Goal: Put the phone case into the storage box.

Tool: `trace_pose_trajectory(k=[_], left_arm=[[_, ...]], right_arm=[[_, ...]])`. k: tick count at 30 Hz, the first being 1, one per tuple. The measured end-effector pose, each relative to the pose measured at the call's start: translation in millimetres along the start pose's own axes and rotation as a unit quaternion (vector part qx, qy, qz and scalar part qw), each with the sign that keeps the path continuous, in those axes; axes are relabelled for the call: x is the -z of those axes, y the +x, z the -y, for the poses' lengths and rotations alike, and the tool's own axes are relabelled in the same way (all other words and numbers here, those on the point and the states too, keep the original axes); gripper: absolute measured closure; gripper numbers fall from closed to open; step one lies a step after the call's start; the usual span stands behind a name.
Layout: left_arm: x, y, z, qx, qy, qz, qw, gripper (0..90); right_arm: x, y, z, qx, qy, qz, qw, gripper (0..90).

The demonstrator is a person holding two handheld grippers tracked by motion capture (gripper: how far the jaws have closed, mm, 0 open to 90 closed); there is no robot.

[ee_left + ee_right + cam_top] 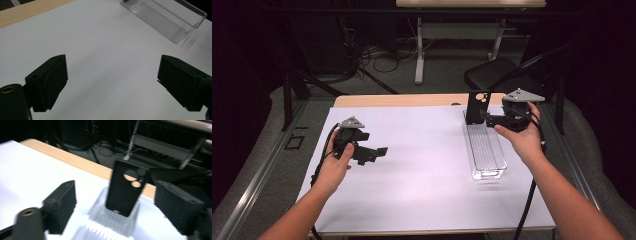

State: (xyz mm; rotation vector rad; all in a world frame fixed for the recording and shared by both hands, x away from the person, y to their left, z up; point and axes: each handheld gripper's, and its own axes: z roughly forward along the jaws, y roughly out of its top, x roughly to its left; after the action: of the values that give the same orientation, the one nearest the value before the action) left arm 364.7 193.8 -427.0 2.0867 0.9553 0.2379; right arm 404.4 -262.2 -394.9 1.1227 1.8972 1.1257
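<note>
Phone case (477, 106): black, standing upright at the far end of the clear tray (492, 165), its camera cut-outs near the top; in the right gripper view (126, 188) its lower edge sits inside the tray.
Case relative to right tool: just ahead of the right tool (490, 120), in line with the gap between the jaws, touching neither one.
Right tool: jaws wide apart, nothing clamped; it is off the tabletop, held beside the tray's far end.
Clear tray: long, ribbed and transparent, lying on the white sheet (422, 165) at the right of the tabletop (402, 100); also seen at the top of the left gripper view (165, 17).
Left tool (379, 151): jaws spread wide (112, 82), holding nothing, over bare white sheet, well apart from tray and case.
</note>
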Motion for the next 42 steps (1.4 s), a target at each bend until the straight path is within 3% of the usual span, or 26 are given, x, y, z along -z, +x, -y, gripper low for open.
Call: trace_pose_trajectory(k=[4,8,10,19,24,32,42], left_arm=[[3.3,0.7,0.3,0.011,-0.006,0.002,0.9999,9.5],[6.2,1.1,0.8,0.007,-0.007,-0.001,1.0,9.5],[7.5,0.0,1.9,0.01,-0.009,-0.004,0.9999,9.5],[15.4,-2.9,7.8,-0.002,-0.016,-0.005,0.9999,5.9],[21.2,-5.6,10.9,-0.005,-0.019,-0.01,0.9998,1.5],[29.0,-15.2,17.4,-0.017,-0.026,-0.006,0.9995,1.0],[34.0,-24.3,40.9,-0.013,-0.035,-0.001,0.9993,0.6]], right_arm=[[7.7,14.7,0.6,-0.009,0.0,-0.016,0.9998,8.5],[13.4,27.3,3.7,-0.031,0.004,-0.026,0.9992,0.0],[15.9,32.7,4.9,-0.041,0.001,-0.029,0.9987,0.0],[25.8,51.3,7.1,-0.047,-0.001,-0.06,0.9971,0.0],[33.1,65.7,11.7,-0.021,0.006,-0.072,0.9972,0.0],[45.5,84.5,21.3,-0.004,0.004,-0.09,0.9959,0.0],[65.9,104.9,58.4,0.002,0.001,-0.087,0.9962,0.0]])
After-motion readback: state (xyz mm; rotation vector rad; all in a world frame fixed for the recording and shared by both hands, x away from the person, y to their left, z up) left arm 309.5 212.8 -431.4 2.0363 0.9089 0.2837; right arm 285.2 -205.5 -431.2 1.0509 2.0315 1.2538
